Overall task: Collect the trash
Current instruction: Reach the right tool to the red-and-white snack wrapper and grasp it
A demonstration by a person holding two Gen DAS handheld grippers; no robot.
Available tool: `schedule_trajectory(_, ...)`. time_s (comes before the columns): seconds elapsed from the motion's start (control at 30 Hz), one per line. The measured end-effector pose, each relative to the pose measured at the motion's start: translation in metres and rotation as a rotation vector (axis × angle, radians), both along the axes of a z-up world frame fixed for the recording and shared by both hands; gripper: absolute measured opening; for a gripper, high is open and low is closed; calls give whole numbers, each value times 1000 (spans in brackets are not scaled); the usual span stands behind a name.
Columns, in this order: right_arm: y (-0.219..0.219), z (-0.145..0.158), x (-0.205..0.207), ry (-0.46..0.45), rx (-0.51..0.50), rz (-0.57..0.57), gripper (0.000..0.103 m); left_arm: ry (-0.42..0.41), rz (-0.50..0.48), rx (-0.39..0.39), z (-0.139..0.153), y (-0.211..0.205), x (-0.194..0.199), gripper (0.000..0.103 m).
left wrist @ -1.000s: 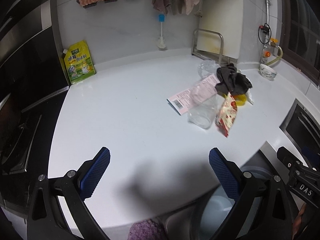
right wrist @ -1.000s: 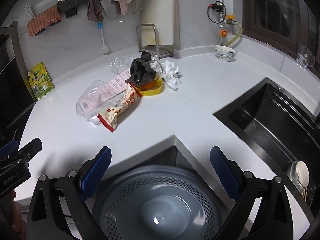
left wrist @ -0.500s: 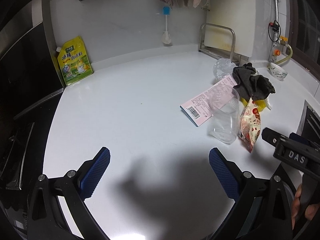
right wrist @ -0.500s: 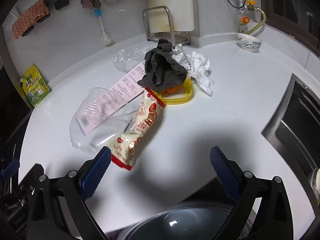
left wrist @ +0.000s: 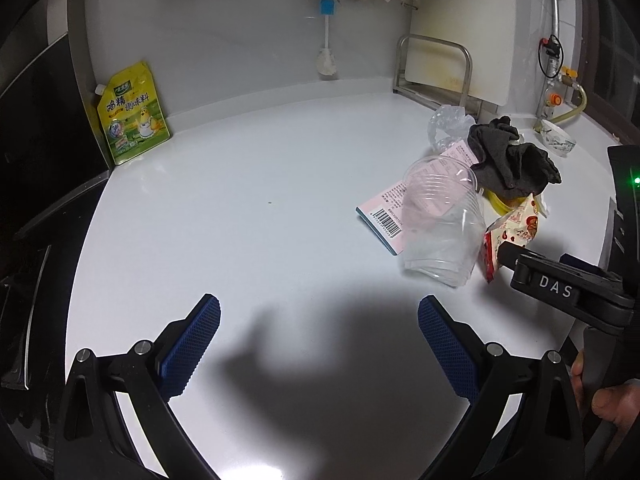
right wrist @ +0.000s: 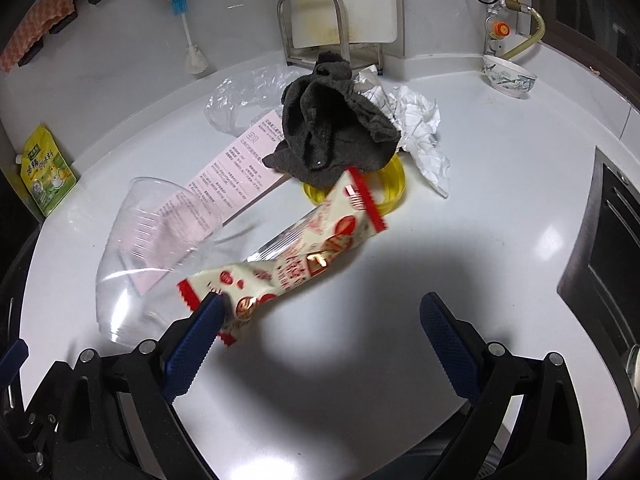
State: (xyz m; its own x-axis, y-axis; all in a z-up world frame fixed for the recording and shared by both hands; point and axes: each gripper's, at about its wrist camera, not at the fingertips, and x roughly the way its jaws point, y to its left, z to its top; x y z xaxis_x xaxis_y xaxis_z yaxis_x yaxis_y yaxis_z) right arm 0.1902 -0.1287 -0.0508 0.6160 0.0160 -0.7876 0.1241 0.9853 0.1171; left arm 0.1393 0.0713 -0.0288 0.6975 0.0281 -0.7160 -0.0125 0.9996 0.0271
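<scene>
A trash pile lies on the white counter: a red-and-white snack wrapper, a clear plastic cup on its side, a pink paper leaflet, a dark grey cloth over a yellow lid, crumpled white paper and a clear plastic bag. My right gripper is open, its left fingertip at the wrapper's near end. My left gripper is open and empty over bare counter, left of the cup, leaflet, wrapper and cloth.
A yellow seasoning pouch leans in the back left corner. A metal rack with a cutting board stands at the back wall. A small bowl sits back right. A dark sink lies to the right. A dark stove lies left.
Both grippers have moved forward over the counter toward the trash pile. The bin under the right gripper has left view. The right gripper's left finger has reached the wrapper.
</scene>
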Motion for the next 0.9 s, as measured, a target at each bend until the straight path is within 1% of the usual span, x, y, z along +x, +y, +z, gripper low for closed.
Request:
schedule_trajectory(0.27, -5, 6, 1, -7, 24, -6, 94, -8, 5, -2, 3, 2, 1, 97)
schedule_trajectory(0.37, -12, 7, -2, -7, 54, -33, 94, -12, 6, -7, 4, 2, 2, 97)
schedule_trajectory(0.67, -23, 6, 7, 43, 159, -190, 94, -17, 4, -19, 7, 10, 2, 97)
schedule_trajectory(0.73, -26, 6, 6, 41, 188, -237, 94, -21, -1, -15, 8, 12, 2, 97)
schedule_trajectory(0.9, -26, 8, 6, 38, 217, -308, 94, -37, -8, -19, 12, 21, -1, 97)
